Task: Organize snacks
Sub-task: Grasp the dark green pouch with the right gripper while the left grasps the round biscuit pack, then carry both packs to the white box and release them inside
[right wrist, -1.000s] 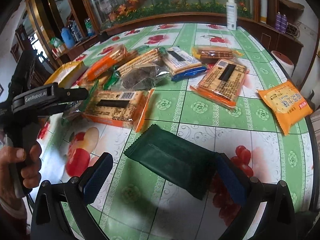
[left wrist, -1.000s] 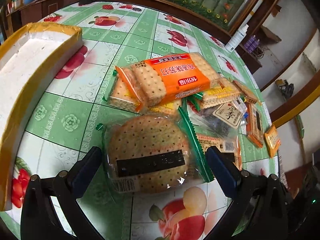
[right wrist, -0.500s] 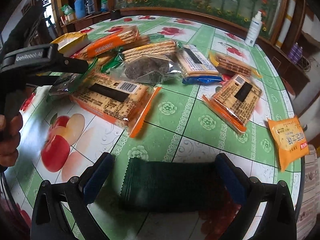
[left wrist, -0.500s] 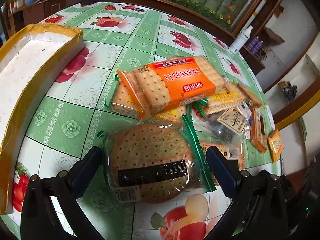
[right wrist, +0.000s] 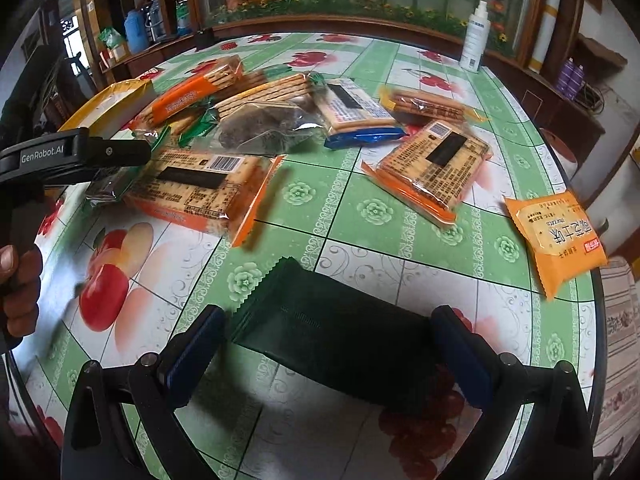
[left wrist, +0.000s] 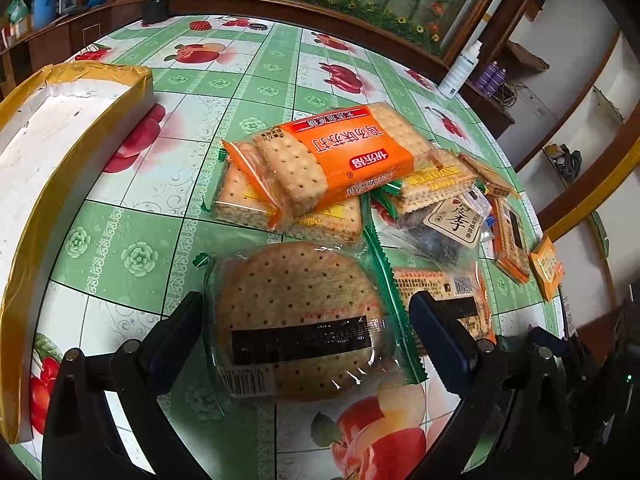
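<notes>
My left gripper (left wrist: pixel 308 320) is open, its fingers on either side of a clear pack of round biscuits (left wrist: pixel 296 316) lying on the table. Behind it lie an orange cracker pack (left wrist: pixel 332 160) and several more snack packs. My right gripper (right wrist: pixel 328 344) holds a dark green packet (right wrist: pixel 340 336) between its fingers, above the table. The left gripper also shows in the right wrist view (right wrist: pixel 76 156), at the left by an orange-edged cracker pack (right wrist: pixel 196 188). A white box with yellow tape (left wrist: pixel 52 152) stands at the left.
The round table has a green and white fruit-print cloth (right wrist: pixel 360 208). A white spray bottle (right wrist: pixel 474 36) stands at its far edge. A small orange packet (right wrist: pixel 560 232) lies near the right edge. Wooden cabinets surround the table.
The right gripper has lifted and turned with the green packet, bringing it square between the fingers. The left gripper has edged back slightly from the round biscuit pack.
</notes>
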